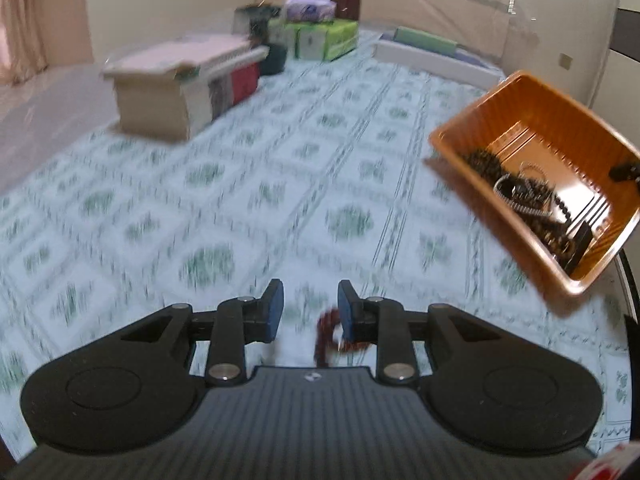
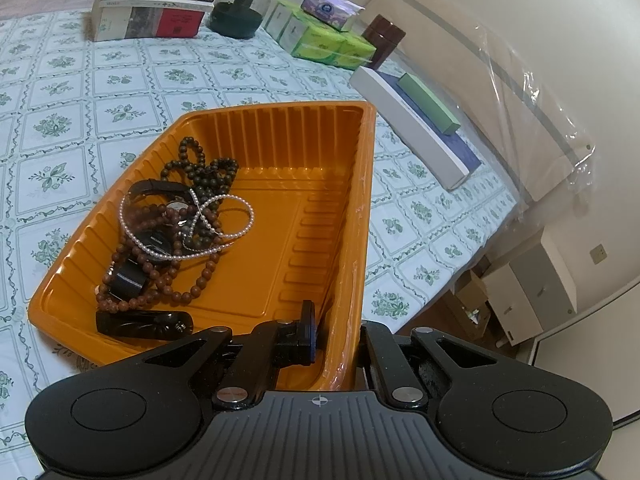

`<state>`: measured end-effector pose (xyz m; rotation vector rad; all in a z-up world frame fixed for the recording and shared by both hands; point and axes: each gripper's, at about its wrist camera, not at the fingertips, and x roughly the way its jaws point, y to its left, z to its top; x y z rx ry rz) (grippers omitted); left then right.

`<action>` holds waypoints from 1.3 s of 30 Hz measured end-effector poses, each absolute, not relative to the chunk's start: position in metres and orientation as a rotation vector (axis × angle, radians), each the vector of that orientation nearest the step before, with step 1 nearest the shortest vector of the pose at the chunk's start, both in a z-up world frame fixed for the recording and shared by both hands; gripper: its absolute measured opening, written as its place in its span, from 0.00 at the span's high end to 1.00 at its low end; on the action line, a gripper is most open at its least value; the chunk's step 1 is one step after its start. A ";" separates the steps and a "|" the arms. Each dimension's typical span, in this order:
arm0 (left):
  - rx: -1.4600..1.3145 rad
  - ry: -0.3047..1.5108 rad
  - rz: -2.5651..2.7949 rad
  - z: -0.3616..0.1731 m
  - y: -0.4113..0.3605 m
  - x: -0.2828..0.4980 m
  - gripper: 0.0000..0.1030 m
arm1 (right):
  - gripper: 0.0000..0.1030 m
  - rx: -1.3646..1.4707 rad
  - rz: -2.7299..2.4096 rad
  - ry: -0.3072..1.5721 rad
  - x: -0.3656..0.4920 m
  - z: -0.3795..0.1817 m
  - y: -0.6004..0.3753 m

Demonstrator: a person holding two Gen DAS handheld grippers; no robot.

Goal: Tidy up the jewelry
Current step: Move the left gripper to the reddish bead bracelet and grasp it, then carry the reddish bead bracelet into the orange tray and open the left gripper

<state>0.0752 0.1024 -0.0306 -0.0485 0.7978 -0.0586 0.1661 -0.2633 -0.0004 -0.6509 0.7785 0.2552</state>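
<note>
An orange plastic tray (image 2: 280,140) is held tilted above the floral tablecloth; it also shows in the left wrist view (image 1: 560,120). My right gripper (image 2: 338,340) is shut on the tray's near right wall, one finger inside and one outside. Inside the tray lie dark bead strings (image 2: 200,168), a pearl necklace (image 2: 224,216), brown beads (image 2: 160,280), a black watch (image 2: 128,280) and a black carved piece (image 2: 144,325). My left gripper (image 1: 310,306) is open and empty above the cloth. A reddish-brown bead bracelet (image 1: 326,334) lies on the cloth by its right finger.
At the table's far side stand a stack of boxes (image 2: 148,8), a dark domed jar (image 2: 244,4), green tissue packs (image 2: 324,40), a brown jar (image 2: 384,38) and a long white box (image 2: 412,124). The table edge drops off at the right (image 2: 452,280).
</note>
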 end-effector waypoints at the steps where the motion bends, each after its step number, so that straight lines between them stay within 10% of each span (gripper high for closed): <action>1: -0.065 0.804 -0.060 -0.035 0.102 0.071 0.75 | 0.95 -0.652 0.255 0.779 0.166 0.000 -0.263; 10: -0.045 0.841 -0.062 -0.056 0.092 0.081 0.77 | 0.95 -0.656 0.255 0.780 0.166 0.000 -0.263; 16: -0.034 0.860 -0.078 -0.058 0.092 0.082 0.96 | 0.95 -0.655 0.255 0.780 0.166 0.000 -0.263; 39: -0.068 0.690 -0.149 0.030 0.098 0.088 0.96 | 0.95 -0.654 0.255 0.779 0.165 0.000 -0.263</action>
